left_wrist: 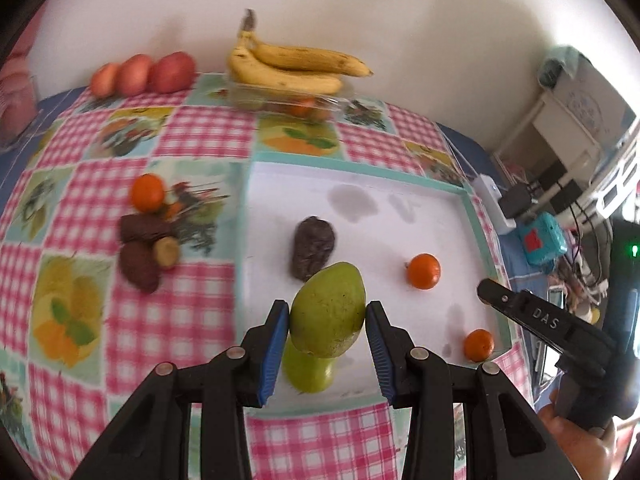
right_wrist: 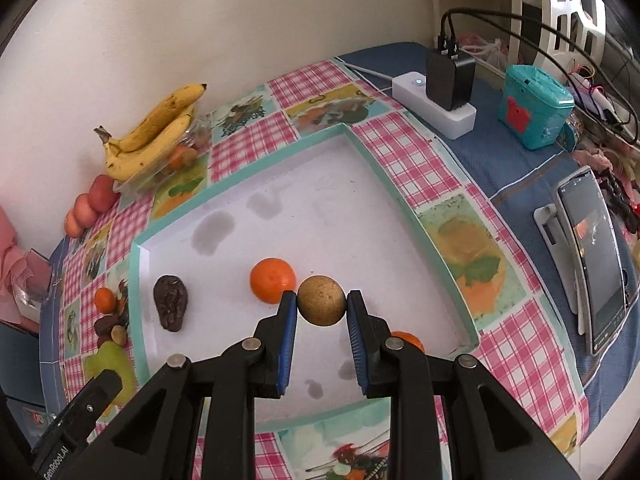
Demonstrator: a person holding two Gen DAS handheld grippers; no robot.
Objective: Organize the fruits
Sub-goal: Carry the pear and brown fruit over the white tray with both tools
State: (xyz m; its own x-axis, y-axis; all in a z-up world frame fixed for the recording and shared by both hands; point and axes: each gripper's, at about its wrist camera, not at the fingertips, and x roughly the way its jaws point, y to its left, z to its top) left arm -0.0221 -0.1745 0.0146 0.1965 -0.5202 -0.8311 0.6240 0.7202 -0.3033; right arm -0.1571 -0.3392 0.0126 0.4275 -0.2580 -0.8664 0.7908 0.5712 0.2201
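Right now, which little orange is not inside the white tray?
The orange on the checked tablecloth, left of the tray, just above the brown fruits. The other two oranges lie on the tray's white floor.

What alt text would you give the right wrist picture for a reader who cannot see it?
The right gripper holds a small round brown fruit between its blue-padded jaws, above a white tray on a checked fruit-print tablecloth. In the tray lie an orange and a dark wrinkled fruit; bananas sit by the wall.
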